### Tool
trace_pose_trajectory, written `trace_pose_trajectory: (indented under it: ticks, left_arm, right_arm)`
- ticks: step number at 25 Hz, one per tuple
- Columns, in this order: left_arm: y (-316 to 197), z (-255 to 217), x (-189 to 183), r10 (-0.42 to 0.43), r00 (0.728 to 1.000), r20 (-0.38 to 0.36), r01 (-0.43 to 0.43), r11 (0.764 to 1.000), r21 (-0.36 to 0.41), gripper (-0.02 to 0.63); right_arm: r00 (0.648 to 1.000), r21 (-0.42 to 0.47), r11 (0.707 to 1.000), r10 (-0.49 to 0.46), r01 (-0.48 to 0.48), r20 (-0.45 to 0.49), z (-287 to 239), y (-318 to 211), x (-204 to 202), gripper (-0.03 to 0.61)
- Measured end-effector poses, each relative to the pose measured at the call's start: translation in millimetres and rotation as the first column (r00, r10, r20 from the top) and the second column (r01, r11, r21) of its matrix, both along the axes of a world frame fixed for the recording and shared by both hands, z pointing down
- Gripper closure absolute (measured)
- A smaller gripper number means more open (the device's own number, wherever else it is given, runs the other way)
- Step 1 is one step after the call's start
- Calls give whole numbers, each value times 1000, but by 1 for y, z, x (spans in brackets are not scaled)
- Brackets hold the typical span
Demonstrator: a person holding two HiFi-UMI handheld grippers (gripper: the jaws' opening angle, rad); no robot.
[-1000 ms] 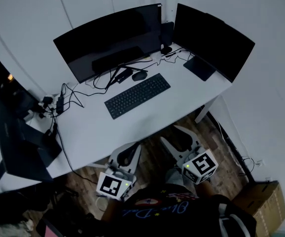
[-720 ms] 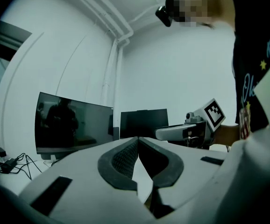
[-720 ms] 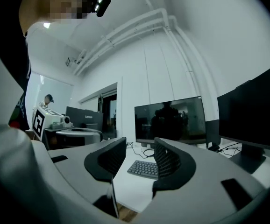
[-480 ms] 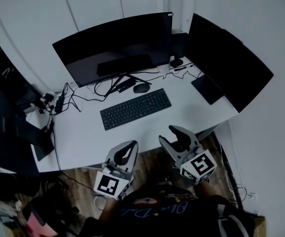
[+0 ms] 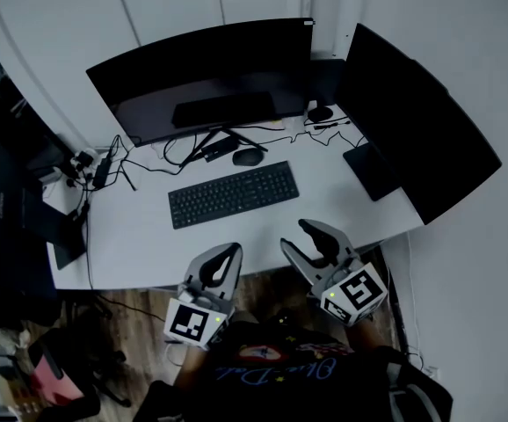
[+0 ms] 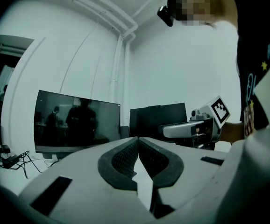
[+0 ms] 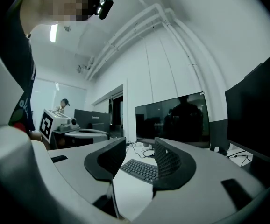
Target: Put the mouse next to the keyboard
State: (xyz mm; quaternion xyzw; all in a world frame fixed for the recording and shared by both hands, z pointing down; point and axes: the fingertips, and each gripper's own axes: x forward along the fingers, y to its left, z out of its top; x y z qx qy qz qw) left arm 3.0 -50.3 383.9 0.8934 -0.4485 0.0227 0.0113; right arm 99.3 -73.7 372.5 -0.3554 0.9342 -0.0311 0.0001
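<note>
A dark mouse (image 5: pixel 249 156) lies on the white desk (image 5: pixel 140 236), behind the black keyboard (image 5: pixel 233 193) and just in front of the curved monitor's stand. Both grippers hang at the desk's front edge, well short of the keyboard. My left gripper (image 5: pixel 228 249) is shut, its pads meeting at the tips with nothing between them (image 6: pixel 138 139). My right gripper (image 5: pixel 296 236) stands open and empty. In the right gripper view (image 7: pixel 139 146) the keyboard (image 7: pixel 142 169) shows through the gap between the jaws.
A wide curved monitor (image 5: pixel 201 77) and a second monitor (image 5: pixel 421 121) stand at the back and right of the desk. Cables (image 5: pixel 131 161) trail across the back left. Dark equipment (image 5: pixel 17 227) sits off the left end. Wooden floor lies below the grippers.
Both grippers have come forward together from over the floor to the desk's front edge. Their jaws look the same as before. The mouse and keyboard have stayed where they were.
</note>
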Motion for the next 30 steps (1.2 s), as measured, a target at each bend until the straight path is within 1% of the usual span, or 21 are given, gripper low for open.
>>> trace_pose_trajectory:
  ticks: [2, 5, 9, 15, 17, 20, 25, 30]
  left_arm:
    - [-5, -1, 3, -5, 1000, 1, 5, 1000, -1, 614]
    - [-16, 0, 6, -13, 1000, -1, 13, 1000, -7, 614]
    - [-32, 2, 8, -16, 1000, 1, 16, 1000, -13, 614]
    - [-76, 3, 1, -39, 999, -19, 39, 999, 6, 614]
    - [-92, 3, -2, -48, 999, -23, 48, 999, 10, 614]
    - [-117, 4, -14, -83, 996, -25, 83, 997, 2, 614]
    - [-150, 10, -27, -123, 992, -14, 123, 992, -4, 614]
    - [-177, 18, -42, -163, 987, -3, 163, 986, -30, 614]
  right_arm:
    - [1000, -18, 1000, -8, 8, -25, 1, -6, 3, 420]
    - [1000, 8, 1000, -30, 30, -5, -1, -20, 4, 420]
    - [999, 3, 999, -45, 45, -12, 4, -41, 3, 420]
    - [995, 9, 997, -79, 79, -56, 6, -83, -4, 413]
    - [992, 2, 996, -91, 92, -83, 9, -100, -5, 413]
    - [984, 8, 992, -126, 128, -123, 7, -132, -15, 413]
    - [957, -13, 977, -213, 215, -199, 22, -179, -38, 413]
    - [898, -77, 947, -320, 311, -303, 54, -217, -61, 398]
